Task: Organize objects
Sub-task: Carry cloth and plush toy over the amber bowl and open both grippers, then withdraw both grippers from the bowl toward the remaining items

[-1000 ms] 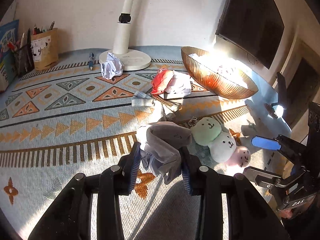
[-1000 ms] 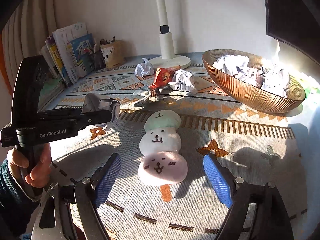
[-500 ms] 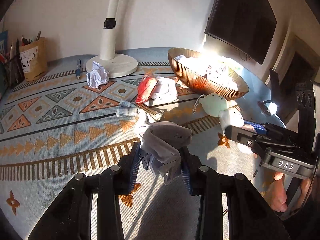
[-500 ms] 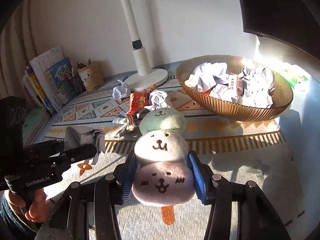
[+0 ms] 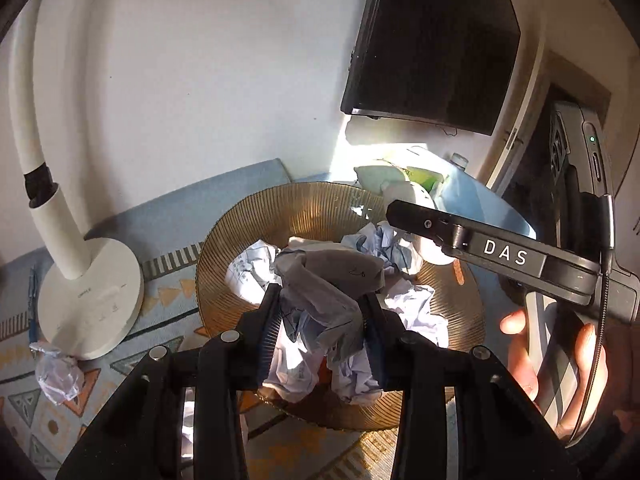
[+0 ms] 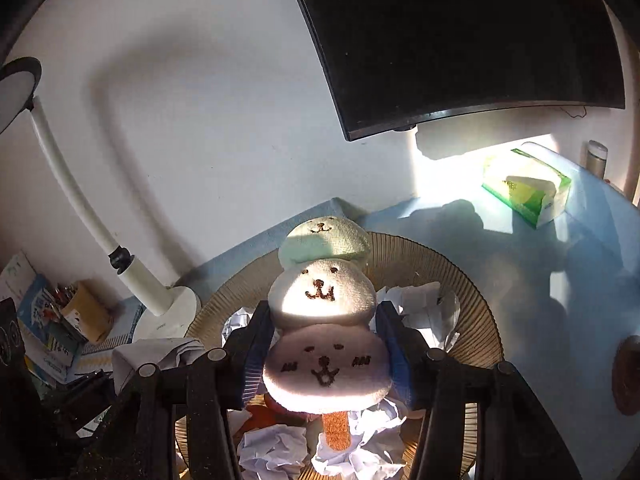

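My left gripper [image 5: 322,332] is shut on a crumpled grey paper wad [image 5: 328,292] and holds it above the ribbed amber bowl [image 5: 240,248], which holds several crumpled papers [image 5: 416,308]. My right gripper [image 6: 326,354] is shut on a plush toy [image 6: 324,320] of three stacked faces, green, white and pink, with an orange stick. It holds the toy above the same bowl [image 6: 476,308]. The right gripper's body [image 5: 500,256] shows at the right of the left wrist view, with the toy's top behind it.
A white desk lamp [image 5: 84,292] stands left of the bowl on the patterned mat, with a crumpled paper ball [image 5: 58,374] by its base. A dark monitor [image 6: 460,40] hangs behind. A green tissue box [image 6: 528,188] sits on the blue table. Books and a pen holder [image 6: 86,310] are far left.
Both grippers have risen and moved over the bowl, each carrying its object. The views now look down into the bowl instead of across the mat.
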Motion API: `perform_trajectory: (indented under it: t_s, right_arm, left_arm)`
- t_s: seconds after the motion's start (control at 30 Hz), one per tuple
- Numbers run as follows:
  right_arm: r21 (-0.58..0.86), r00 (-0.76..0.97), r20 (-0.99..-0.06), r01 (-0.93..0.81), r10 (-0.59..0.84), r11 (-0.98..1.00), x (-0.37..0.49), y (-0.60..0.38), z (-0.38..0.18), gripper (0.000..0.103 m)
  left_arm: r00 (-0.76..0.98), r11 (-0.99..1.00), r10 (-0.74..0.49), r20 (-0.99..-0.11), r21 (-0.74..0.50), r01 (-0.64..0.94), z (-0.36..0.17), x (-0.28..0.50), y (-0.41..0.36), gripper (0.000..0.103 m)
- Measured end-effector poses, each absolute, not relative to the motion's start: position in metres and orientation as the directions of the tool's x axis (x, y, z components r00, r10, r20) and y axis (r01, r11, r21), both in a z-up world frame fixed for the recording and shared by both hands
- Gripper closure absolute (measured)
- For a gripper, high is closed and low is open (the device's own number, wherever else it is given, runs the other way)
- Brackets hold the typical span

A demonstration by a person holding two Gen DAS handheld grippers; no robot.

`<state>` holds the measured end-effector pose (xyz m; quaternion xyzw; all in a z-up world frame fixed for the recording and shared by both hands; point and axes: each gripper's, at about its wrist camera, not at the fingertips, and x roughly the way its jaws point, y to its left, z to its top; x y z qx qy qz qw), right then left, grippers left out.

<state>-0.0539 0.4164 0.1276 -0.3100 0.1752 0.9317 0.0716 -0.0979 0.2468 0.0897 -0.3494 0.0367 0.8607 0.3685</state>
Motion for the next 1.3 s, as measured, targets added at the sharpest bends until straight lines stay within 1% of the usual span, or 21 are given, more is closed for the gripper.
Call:
perform_trajectory:
  t_s: [0.03,0.07,0.1,0.17,0.23,0.37,0.53,0.57,0.6,0.63,0.67,0.8,0.93,0.97,1.0,1.1,1.23,1.3]
  right_arm:
    - [0.284,-0.796,-0.606,-0.239,0.019,-0.929,-0.062,0.419,0.124,0.048]
    - [0.284,-0.789,-0.614,-0.236,0.013,-0.929,-0.069,0.421,0.12,0.047]
    - [0.284,-0.78,-0.625,-0.241,0.012,-0.928,-0.072,0.422,0.117,0.047]
    - [0.307,-0.773,-0.634,-0.241,-0.009,-0.921,-0.072,0.429,0.109,0.047]
    - [0.333,-0.786,-0.617,-0.217,-0.037,-0.918,-0.062,0.432,0.108,0.047]
    - [0.327,-0.808,-0.588,-0.204,-0.029,-0.923,-0.037,0.424,0.12,0.047]
    - [0.307,-0.831,-0.554,-0.148,-0.05,-0.94,-0.004,0.391,0.144,0.046]
    - [0.299,-0.837,-0.545,-0.135,-0.053,-0.945,0.003,0.383,0.15,0.046]
    - [0.291,-0.842,-0.537,-0.124,-0.055,-0.949,0.01,0.375,0.156,0.041]
    - [0.284,-0.847,-0.529,-0.114,-0.056,-0.952,0.017,0.368,0.162,0.036]
    - [0.278,-0.853,-0.519,-0.102,-0.059,-0.955,0.023,0.36,0.166,0.034]
    - [0.231,-0.862,-0.499,-0.039,-0.084,-0.972,0.046,0.328,0.179,0.034]
    - [0.251,-0.835,-0.525,0.036,-0.167,-0.967,0.057,0.292,0.156,0.034]
    - [0.241,-0.828,-0.534,0.045,-0.171,-0.97,0.058,0.281,0.147,0.034]
    - [0.227,-0.821,-0.545,0.049,-0.168,-0.973,0.057,0.272,0.136,0.034]
    - [0.21,-0.791,-0.583,0.074,-0.186,-0.975,0.051,0.248,0.103,0.034]
    - [0.137,-0.763,-0.628,0.084,-0.152,-0.987,0.042,0.225,0.061,0.034]
    - [0.107,-0.736,-0.666,0.07,-0.124,-0.992,0.038,0.221,0.047,0.034]
  left_arm:
    - [-0.492,-0.734,0.601,-0.63,-0.191,-0.652,0.086,-0.104,0.252,0.06]
    - [-0.485,-0.736,0.598,-0.638,-0.198,-0.648,0.081,-0.11,0.257,0.054]
    - [-0.469,-0.738,0.594,-0.653,-0.211,-0.641,0.077,-0.116,0.26,0.047]
    - [-0.438,-0.742,0.594,-0.675,-0.251,-0.621,0.07,-0.123,0.258,0.037]
    - [-0.417,-0.74,0.608,-0.675,-0.292,-0.606,0.065,-0.121,0.249,0.037]
    - [-0.418,-0.742,0.616,-0.668,-0.312,-0.594,0.067,-0.11,0.227,0.037]
    - [-0.417,-0.728,0.621,-0.664,-0.292,-0.62,0.082,-0.085,0.213,0.036]
    - [-0.411,-0.72,0.625,-0.664,-0.286,-0.632,0.086,-0.08,0.21,0.028]
    - [-0.406,-0.712,0.63,-0.662,-0.284,-0.642,0.089,-0.076,0.208,0.02]
    - [-0.405,-0.706,0.635,-0.658,-0.281,-0.65,0.092,-0.069,0.203,0.018]
    - [-0.409,-0.704,0.636,-0.654,-0.274,-0.655,0.094,-0.062,0.196,0.017]
    - [-0.441,-0.717,0.629,-0.64,-0.259,-0.647,0.098,-0.032,0.159,0.016]
    - [-0.543,-0.811,0.545,-0.639,-0.238,-0.534,0.086,-0.003,0.105,0.012]
    - [-0.555,-0.824,0.534,-0.637,-0.244,-0.512,0.08,0.003,0.092,0.008]
    - [-0.559,-0.829,0.531,-0.637,-0.256,-0.497,0.072,0.009,0.081,0.0]
    - [-0.594,-0.863,0.491,-0.637,-0.261,-0.433,0.049,0.019,0.051,0.001]
    - [-0.657,-0.926,0.363,-0.661,-0.18,-0.331,0.026,0.016,0.035,0.001]
    - [-0.672,-0.939,0.333,-0.662,-0.168,-0.3,0.018,0.014,0.028,0.001]
